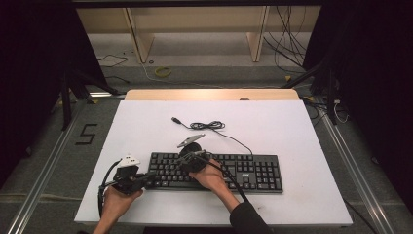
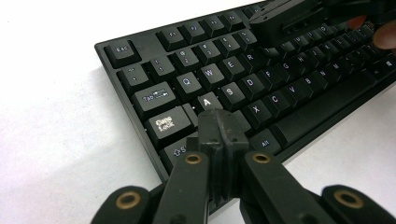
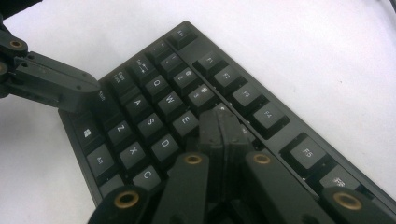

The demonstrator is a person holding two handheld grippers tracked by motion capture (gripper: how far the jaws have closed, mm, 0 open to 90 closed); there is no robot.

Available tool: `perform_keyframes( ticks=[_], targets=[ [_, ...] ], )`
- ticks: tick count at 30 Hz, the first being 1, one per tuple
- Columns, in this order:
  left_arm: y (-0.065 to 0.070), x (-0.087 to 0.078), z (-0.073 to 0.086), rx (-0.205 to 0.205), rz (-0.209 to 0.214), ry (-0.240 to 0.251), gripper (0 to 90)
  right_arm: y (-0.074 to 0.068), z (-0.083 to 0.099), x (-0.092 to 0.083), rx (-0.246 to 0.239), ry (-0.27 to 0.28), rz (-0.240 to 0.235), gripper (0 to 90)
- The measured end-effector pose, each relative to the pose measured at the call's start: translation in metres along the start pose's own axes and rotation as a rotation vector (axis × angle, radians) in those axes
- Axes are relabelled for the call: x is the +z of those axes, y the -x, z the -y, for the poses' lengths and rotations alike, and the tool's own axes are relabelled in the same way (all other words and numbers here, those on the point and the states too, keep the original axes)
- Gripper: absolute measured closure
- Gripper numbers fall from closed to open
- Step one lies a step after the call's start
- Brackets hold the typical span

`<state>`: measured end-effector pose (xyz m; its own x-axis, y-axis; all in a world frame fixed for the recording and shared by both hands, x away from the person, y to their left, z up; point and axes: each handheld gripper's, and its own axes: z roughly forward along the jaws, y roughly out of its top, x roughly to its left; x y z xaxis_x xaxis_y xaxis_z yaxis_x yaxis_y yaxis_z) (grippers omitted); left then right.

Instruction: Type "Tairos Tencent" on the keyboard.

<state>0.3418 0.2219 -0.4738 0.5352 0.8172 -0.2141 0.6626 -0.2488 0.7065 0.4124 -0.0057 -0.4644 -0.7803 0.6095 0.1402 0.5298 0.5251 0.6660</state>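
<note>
On bench (image 1: pixel 146 126): keyboard (image 1: pixel 253 170) lying flat, cable loose behind | left claw (image 2: pixel 219 123) pressed together, hovering near A | right claw (image 3: pixel 223 128) pressed together, near E/R | typing seemingly underway, progress unclear

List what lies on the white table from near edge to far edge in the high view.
Left gripper at the keyboard's left end → keyboard → coiled cable → USB plug → wooden strip along the far edge of the table.
</note>
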Motion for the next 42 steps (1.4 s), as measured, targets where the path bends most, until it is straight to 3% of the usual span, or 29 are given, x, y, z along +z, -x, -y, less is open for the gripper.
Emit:
perform_keyframes(
  ticks=[42],
  targets=[
    [-0.0039, 0.0049, -0.0004, -0.014, -0.004, -0.03, 89.6, 0.003, 0.0032, -0.0005, -0.012, -0.036, 0.023, 90.0]
  ],
)
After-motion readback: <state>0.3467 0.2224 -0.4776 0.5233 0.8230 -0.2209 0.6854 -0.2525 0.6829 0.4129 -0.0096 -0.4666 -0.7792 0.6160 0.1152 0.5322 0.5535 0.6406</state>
